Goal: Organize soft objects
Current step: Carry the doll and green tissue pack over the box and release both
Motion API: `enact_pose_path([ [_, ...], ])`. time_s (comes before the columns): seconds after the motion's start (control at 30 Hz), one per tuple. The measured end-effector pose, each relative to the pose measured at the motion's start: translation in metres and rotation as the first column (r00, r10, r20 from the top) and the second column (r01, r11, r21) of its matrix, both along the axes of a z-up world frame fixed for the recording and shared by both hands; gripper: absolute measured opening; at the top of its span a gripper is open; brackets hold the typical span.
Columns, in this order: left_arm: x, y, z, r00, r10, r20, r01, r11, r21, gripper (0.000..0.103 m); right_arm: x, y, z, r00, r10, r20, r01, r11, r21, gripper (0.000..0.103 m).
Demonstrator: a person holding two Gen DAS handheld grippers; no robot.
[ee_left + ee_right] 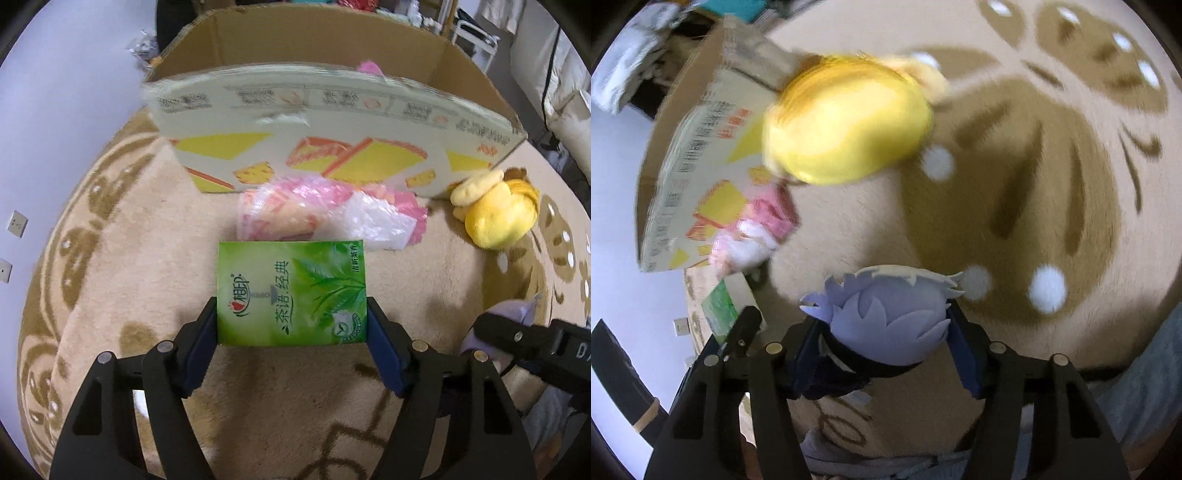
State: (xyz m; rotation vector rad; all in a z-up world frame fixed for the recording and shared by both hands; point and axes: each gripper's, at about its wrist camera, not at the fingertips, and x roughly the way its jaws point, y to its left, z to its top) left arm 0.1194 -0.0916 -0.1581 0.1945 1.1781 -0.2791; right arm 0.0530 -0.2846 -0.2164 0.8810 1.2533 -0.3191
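A green tissue pack (291, 280) is clamped at its lower half between the blue pads of my left gripper (292, 310), held above the rug. My right gripper (884, 319) is shut on a plush doll with pale purple hair (890, 295); both pads touch the sides of its head. The doll's dark body hangs behind the left finger. In the right wrist view the tissue pack (726, 306) shows at the lower left. An open cardboard box (332, 122) with yellow cake pictures stands beyond the left gripper.
Crumpled pink and clear plastic bags (325, 214) lie against the box front. A yellow plush toy (495, 210) sits by the box's right corner, blurred in the right wrist view (849, 118). A beige patterned rug (110, 258) covers the floor.
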Motion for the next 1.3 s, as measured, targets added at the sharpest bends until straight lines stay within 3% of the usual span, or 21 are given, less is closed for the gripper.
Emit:
enact_pose_path([
  [0.2, -0.018, 0.014, 0.042, 0.990, 0.040, 0.139, -0.038, 0.999, -0.021, 0.073, 0.010, 0.013, 0.040, 0.988, 0.085, 0.128, -0.070, 0.991, -0.111, 0.065],
  [0.47, -0.019, 0.023, 0.097, 0.953, 0.075, 0.294, -0.065, 0.997, -0.045, 0.073, 0.024, 0.034, 0.098, 0.939, 0.198, 0.279, -0.124, 0.957, -0.261, 0.065],
  [0.7, -0.008, 0.027, 0.127, 0.918, 0.085, 0.389, -0.074, 0.996, -0.042, 0.073, 0.034, 0.036, 0.135, 0.902, 0.290, 0.318, -0.149, 0.904, -0.401, 0.065],
  [0.97, 0.016, 0.015, 0.155, 0.880, 0.067, 0.470, -0.056, 0.998, -0.039, 0.073, 0.057, 0.030, 0.161, 0.870, 0.335, 0.361, -0.138, 0.869, -0.475, 0.065],
  [1.07, 0.027, 0.010, 0.159, 0.878, 0.061, 0.475, -0.042, 0.998, -0.052, 0.073, 0.063, 0.031, 0.164, 0.868, 0.363, 0.340, -0.142, 0.835, -0.531, 0.065],
  [1.3, 0.056, -0.005, 0.159, 0.867, 0.040, 0.496, -0.021, 0.999, -0.044, 0.073, 0.085, 0.023, 0.166, 0.850, 0.393, 0.350, -0.155, 0.823, -0.547, 0.065],
])
